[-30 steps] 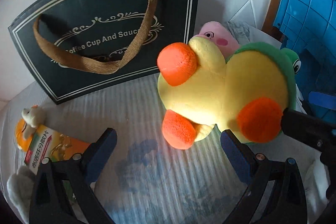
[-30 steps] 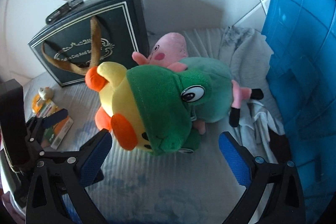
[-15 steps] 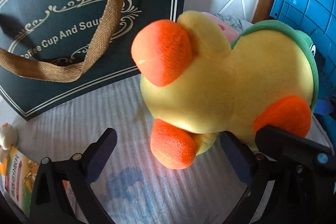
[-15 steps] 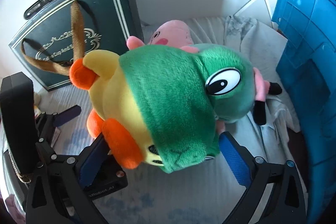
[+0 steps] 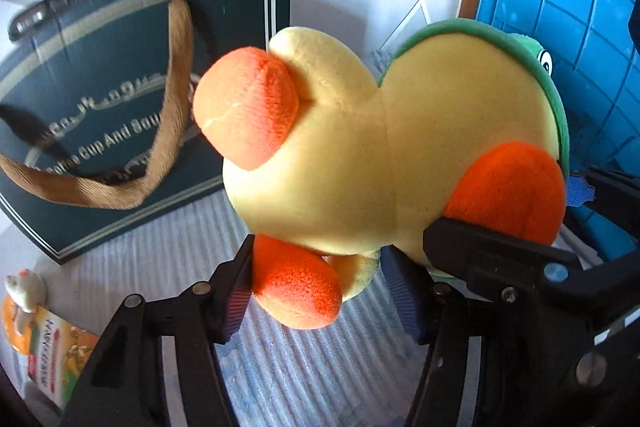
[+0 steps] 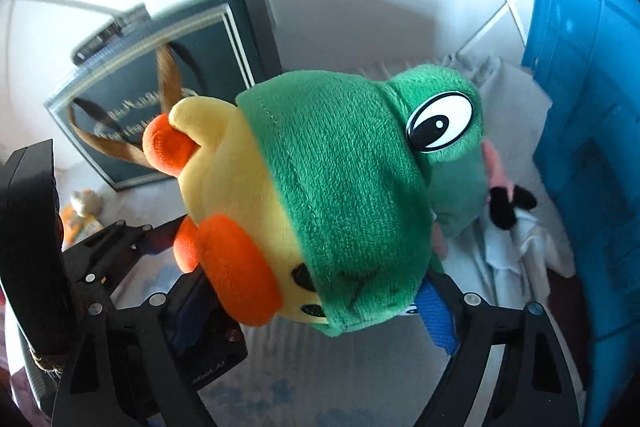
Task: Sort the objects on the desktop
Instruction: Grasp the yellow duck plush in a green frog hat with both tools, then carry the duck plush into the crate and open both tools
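A yellow duck plush with orange feet and beak and a green frog hood fills both views, lifted off the cloth. My left gripper is shut on its lower orange foot and yellow body. My right gripper is shut on the plush's head, at the orange beak and the hood's edge. The right gripper's finger shows in the left wrist view, and the left gripper shows at the left of the right wrist view.
A dark gift bag with a brown handle stands behind. A blue plastic crate stands at the right. A pink pig plush lies behind the duck. A snack packet with a small toy lies at the left on the grey cloth.
Both grippers closed in on the duck plush and shut on it. The plush has risen off the cloth, away from the pig plush.
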Motion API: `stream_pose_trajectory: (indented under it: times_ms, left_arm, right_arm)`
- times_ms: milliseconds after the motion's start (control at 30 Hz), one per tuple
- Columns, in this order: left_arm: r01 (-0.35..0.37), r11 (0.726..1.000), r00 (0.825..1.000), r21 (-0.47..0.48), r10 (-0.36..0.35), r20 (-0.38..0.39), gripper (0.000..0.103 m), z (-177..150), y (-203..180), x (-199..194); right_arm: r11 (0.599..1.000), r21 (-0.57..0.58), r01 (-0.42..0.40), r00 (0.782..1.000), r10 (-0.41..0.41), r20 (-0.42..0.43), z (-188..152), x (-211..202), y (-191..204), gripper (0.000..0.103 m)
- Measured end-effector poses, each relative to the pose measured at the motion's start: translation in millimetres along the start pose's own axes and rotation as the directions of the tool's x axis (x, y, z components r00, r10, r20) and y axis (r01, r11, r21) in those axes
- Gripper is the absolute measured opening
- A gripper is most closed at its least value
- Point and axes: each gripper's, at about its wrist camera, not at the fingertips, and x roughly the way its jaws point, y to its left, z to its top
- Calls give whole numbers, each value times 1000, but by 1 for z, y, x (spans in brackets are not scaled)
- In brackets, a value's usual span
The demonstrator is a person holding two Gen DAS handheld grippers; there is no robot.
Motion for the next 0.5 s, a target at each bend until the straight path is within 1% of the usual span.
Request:
stream_pose_trajectory:
  times_ms: [133,267,400,500]
  left_arm:
    - [-9,1000,999,10,8,52,60,14,-10,-31]
    - [-22,999,995,38,18,103,60,33,-25,-67]
    - [-37,997,986,68,25,167,60,53,-47,-107]
    - [-36,994,977,106,12,214,60,69,-72,-139]
  right_arm:
    - [1000,-11,-14,999,14,51,7,-31,1,88]
    - [1000,-5,-22,993,23,114,16,-71,1,88]
    - [1000,4,-26,983,25,184,26,-115,-4,88]
    - [1000,15,-17,971,13,240,31,-155,-11,88]
